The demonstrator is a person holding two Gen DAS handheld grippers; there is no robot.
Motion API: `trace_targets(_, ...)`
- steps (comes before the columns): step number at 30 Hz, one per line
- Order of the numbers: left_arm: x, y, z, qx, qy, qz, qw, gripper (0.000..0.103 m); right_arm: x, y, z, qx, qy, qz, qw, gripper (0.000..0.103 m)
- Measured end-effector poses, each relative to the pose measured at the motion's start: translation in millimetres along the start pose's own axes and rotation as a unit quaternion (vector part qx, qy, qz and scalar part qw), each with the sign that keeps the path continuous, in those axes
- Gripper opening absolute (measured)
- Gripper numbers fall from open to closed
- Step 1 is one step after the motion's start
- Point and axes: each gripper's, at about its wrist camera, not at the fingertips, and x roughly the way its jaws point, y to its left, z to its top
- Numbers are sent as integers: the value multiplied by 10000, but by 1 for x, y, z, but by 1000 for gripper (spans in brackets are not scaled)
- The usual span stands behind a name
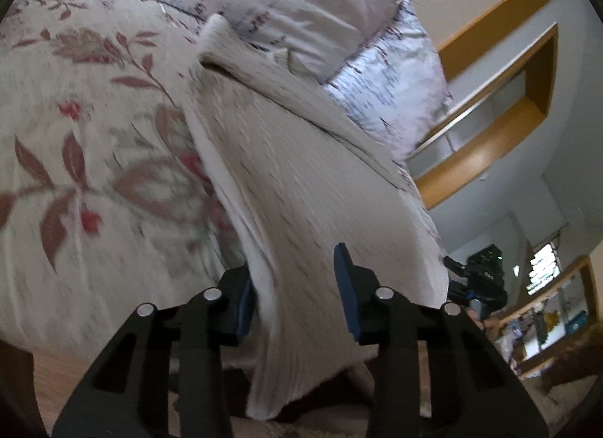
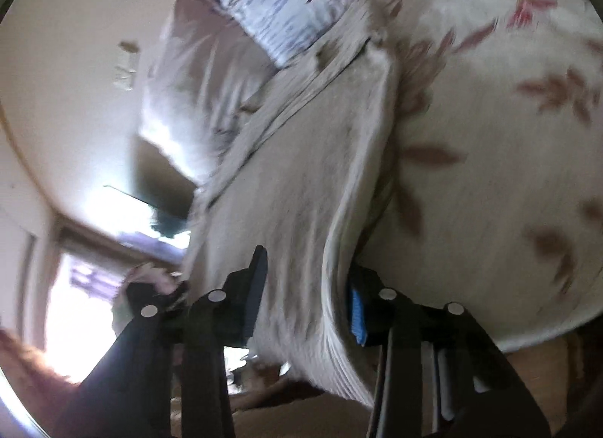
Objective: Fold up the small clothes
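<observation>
Clearly the knit garment (image 1: 297, 189) lies between the left hand-held gripper's (image 1: 297, 287) jaws.

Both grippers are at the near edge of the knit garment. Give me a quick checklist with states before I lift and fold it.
1. Cloth between the left gripper's jaws: ok, the garment's edge runs between them.
2. Left pads pressing on the cloth: cannot tell; one pad touches the hem, the other shows a gap, and the picture is blurred.
3. Cloth between the right gripper's jaws: ok, the garment fills the gap.
4. Right pads pressing: cannot tell, blurred.
5. Garment flat on the floral bedspread: not ok, the near edge bulges up and hangs over the bed's edge.
6. Far end free: cannot tell; it reaches up to the pillows.
</observation>
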Motion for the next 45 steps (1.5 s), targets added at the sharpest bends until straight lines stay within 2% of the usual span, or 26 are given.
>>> trace_targets(6,2,-8,-11,91,179,-86,9998,30,7,14,-13,-490,301,-183,9982,30)
trace_targets(8,4,-7,-10,51,203,-112,9997,18,8,20,-12,-654,270,-268,9971,23)
trace_targets(10,5,-8,-7,95,180,-47,9998,11,7,28,-9,-862,124,-342,9956,11)
trace_targets(14,4,-13,0,304,43,160,9994,6,1,47,-5,-1405,-360,-631,9874,9)
trace_targets(19,-3,-20,19,568,-300,552,9964,6,-9,71,4,-2033,-1145,-1182,9652,8)
trace_targets(26,-9,-37,62,998,-948,1398,9806,6,-11,93,25,-2665,-2013,-1914,9229,8)
trace_targets(28,-6,-40,76,1041,-1014,1496,9780,6,-6,98,34,-2774,-2089,-2019,9158,8)
trace_targets(35,16,-67,121,1705,-1352,2162,9518,6,16,129,69,-3253,-2322,-2638,8779,8)
trace_targets(38,24,-72,140,1728,-1477,2287,9466,6,30,139,83,-3451,-2375,-2946,8589,8)
trace_targets(40,33,-72,156,1727,-1551,2391,9428,6,43,147,95,-3619,-2428,-3182,8419,8)
trace_targets(42,44,-70,171,1692,-1603,2465,9407,6,54,149,106,-3699,-2473,-3330,8313,8)
trace_targets(43,51,-68,179,1645,-1614,2513,9401,6,61,148,115,-3698,-2474,-3390,8289,8)
trace_targets(45,65,-62,191,1556,-1594,2578,9402,6,72,143,130,-3600,-2412,-3452,8325,8)
